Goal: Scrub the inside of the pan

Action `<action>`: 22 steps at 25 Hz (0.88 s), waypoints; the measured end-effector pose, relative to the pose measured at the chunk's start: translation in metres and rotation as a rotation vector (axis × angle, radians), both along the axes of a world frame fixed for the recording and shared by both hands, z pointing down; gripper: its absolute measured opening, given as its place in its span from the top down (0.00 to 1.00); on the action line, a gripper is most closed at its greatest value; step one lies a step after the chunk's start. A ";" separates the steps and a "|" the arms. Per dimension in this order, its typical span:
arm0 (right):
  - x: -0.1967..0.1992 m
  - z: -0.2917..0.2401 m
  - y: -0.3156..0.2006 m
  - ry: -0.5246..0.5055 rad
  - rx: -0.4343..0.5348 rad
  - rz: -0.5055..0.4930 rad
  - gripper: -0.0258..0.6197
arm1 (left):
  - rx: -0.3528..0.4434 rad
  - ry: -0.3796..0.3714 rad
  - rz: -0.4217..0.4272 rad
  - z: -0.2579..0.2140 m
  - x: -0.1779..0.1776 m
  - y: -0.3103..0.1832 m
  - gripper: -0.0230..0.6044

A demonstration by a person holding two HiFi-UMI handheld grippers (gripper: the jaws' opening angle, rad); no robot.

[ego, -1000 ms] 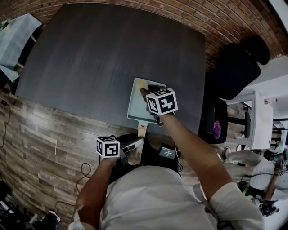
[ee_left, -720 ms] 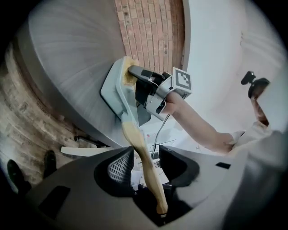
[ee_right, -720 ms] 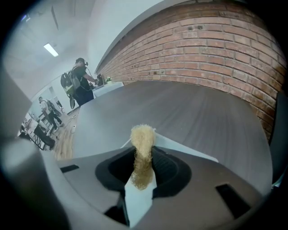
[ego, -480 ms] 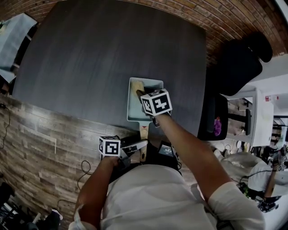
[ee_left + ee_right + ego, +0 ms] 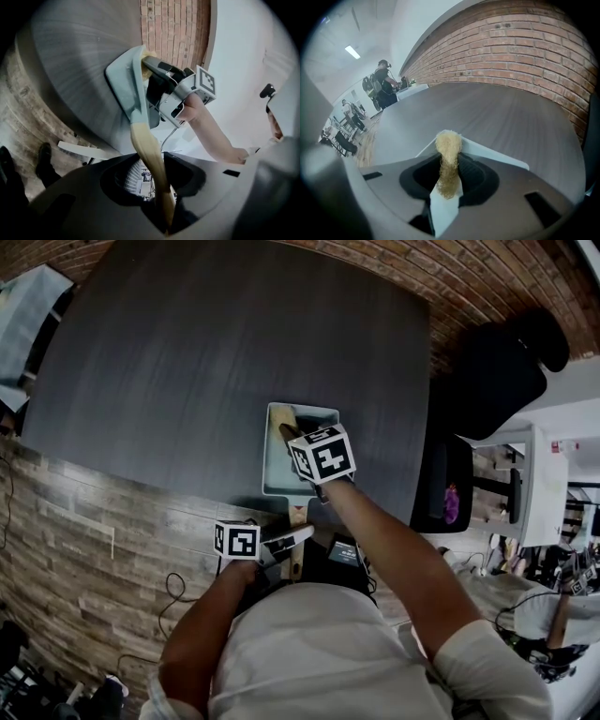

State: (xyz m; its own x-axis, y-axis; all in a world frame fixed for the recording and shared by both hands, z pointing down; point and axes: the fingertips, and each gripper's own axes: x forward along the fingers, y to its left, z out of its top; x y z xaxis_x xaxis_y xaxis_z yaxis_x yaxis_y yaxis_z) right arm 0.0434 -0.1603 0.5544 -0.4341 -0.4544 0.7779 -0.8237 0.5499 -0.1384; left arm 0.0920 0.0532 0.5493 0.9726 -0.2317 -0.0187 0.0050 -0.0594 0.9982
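Pale blue-grey, square and shallow, the pan (image 5: 279, 474) sits at the dark table's (image 5: 187, 352) 6 o'clock edge, its smooth wooden handle (image 5: 150, 164) overhanging toward 6. The left gripper (image 5: 292, 541) has that handle between its jaws, which have just been closing on it. The right gripper (image 5: 447, 176) is clamped on a coarse, fibrous tan scrubber (image 5: 448, 145) at the pan's 11 o'clock corner. Scrubbing looks under way; next, firm strokes across the remaining floor, handle steadied.

Shared office-style workspace: a dark table (image 5: 234, 352) stands by a red brick wall (image 5: 525, 51) on wood-plank flooring (image 5: 75, 531), with black office chairs (image 5: 497, 371), white desks (image 5: 544, 484) and 1 ceiling strip light (image 5: 352, 51) above standing people (image 5: 384, 86).
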 end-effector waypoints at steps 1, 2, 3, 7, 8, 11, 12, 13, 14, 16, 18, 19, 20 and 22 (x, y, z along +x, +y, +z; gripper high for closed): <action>0.001 0.000 -0.001 0.006 0.007 0.000 0.79 | -0.020 -0.002 0.009 0.002 0.000 0.001 0.72; 0.001 0.000 -0.001 0.010 0.011 0.001 0.79 | -0.034 -0.002 0.015 0.003 0.000 0.001 0.73; 0.001 0.001 -0.001 0.010 0.011 0.001 0.79 | -0.040 -0.006 0.021 0.002 -0.001 0.002 0.74; -0.010 0.003 0.002 -0.016 -0.004 -0.020 0.79 | -0.006 -0.090 0.077 0.006 0.000 0.003 0.75; -0.015 0.003 0.003 -0.024 -0.005 -0.033 0.79 | 0.009 -0.122 0.101 0.007 0.000 0.004 0.76; -0.027 0.000 0.011 -0.035 0.002 -0.099 0.79 | 0.034 -0.183 0.168 0.011 0.001 0.005 0.76; -0.030 0.000 0.014 -0.033 0.005 -0.123 0.79 | 0.037 -0.193 0.184 0.012 0.001 0.005 0.76; -0.032 -0.001 0.017 -0.032 0.007 -0.145 0.80 | 0.038 -0.200 0.196 0.012 0.000 0.005 0.76; -0.034 -0.001 0.020 -0.034 0.007 -0.164 0.80 | 0.039 -0.205 0.205 0.012 -0.001 0.005 0.76; -0.036 -0.002 0.026 -0.044 -0.001 -0.198 0.80 | 0.037 -0.210 0.218 0.011 0.000 0.004 0.75; -0.039 -0.001 0.033 -0.052 -0.012 -0.230 0.80 | 0.033 -0.213 0.231 0.010 0.001 0.003 0.75; -0.040 -0.001 0.037 -0.052 -0.016 -0.244 0.80 | 0.031 -0.216 0.237 0.009 0.002 0.002 0.75; -0.041 -0.001 0.040 -0.051 -0.018 -0.256 0.80 | 0.030 -0.219 0.244 0.009 0.002 0.002 0.75; -0.042 0.000 0.045 -0.051 -0.026 -0.273 0.80 | 0.030 -0.225 0.253 0.009 0.002 0.002 0.75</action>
State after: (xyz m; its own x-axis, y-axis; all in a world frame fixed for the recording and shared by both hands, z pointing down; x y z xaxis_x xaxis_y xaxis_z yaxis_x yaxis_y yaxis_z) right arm 0.0012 -0.1155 0.5545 -0.5766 -0.2955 0.7617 -0.6370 0.7464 -0.1926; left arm 0.0944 0.0556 0.5584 0.9797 0.0150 0.2000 -0.1971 -0.1134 0.9738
